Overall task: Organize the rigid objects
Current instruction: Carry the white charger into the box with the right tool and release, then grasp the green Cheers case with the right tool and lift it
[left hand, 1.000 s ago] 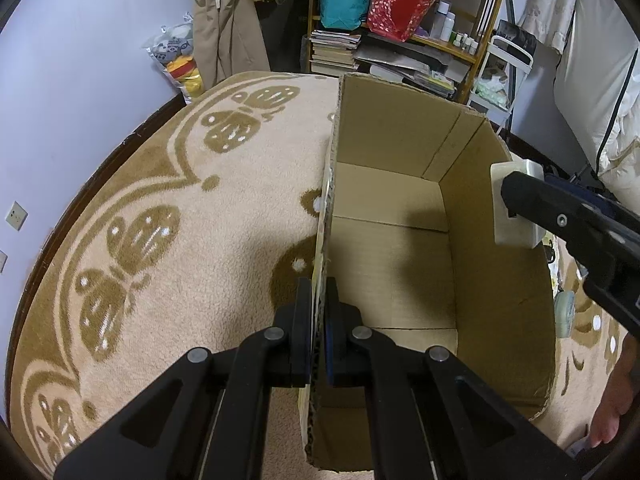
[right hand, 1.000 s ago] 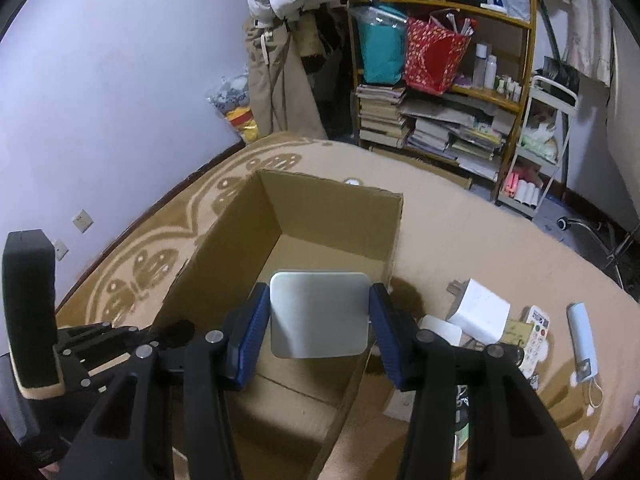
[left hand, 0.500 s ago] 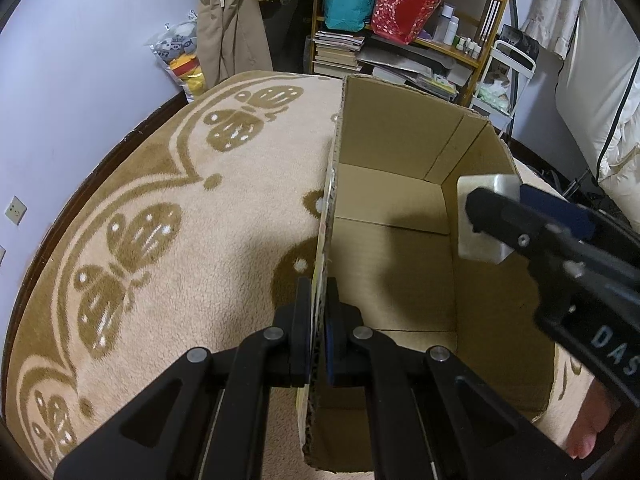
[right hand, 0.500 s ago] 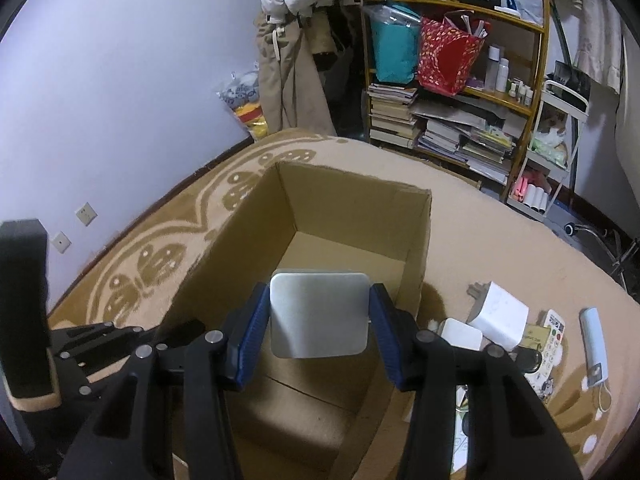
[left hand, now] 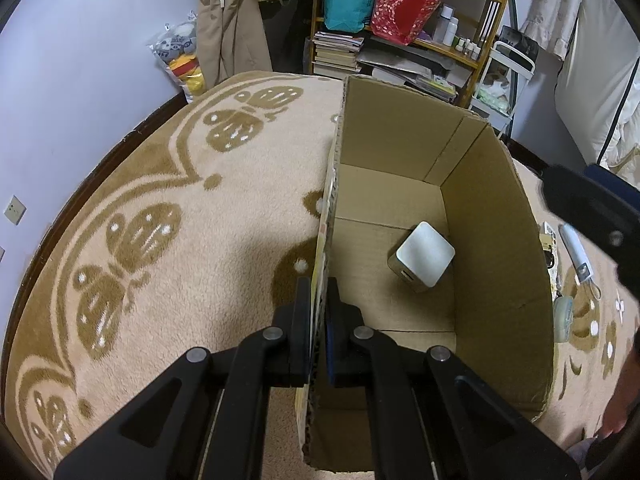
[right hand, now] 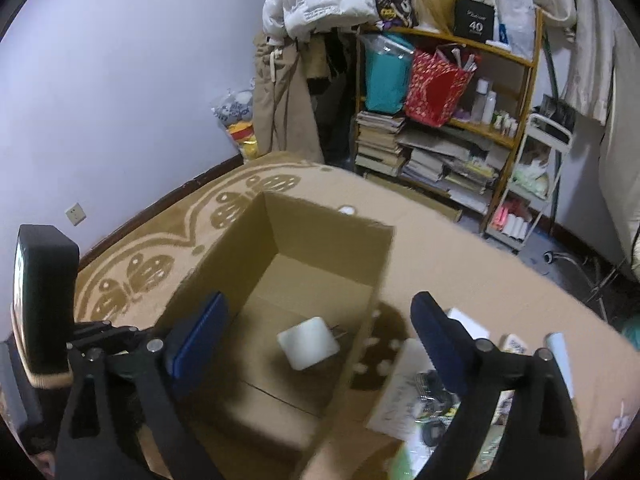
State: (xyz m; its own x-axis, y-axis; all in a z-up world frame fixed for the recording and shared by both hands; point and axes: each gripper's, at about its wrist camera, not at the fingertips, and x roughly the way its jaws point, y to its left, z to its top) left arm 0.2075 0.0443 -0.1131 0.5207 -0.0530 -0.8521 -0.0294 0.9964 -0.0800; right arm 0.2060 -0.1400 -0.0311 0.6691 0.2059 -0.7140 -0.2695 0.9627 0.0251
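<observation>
Only right view shows right tool (right hand: 316, 336) spread; left tool (left hand: 319, 312) pinches box wall (left hand: 328, 216), charger (left hand: 422, 258) inside.

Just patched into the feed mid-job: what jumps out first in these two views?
The open cardboard box on the butterfly-patterned rug dominates both views, with a white power adapter lying on its floor. The left tool is clamped on the box's near wall, while the right tool hangs open above it. Small clutter lies on the rug right of the box.
</observation>
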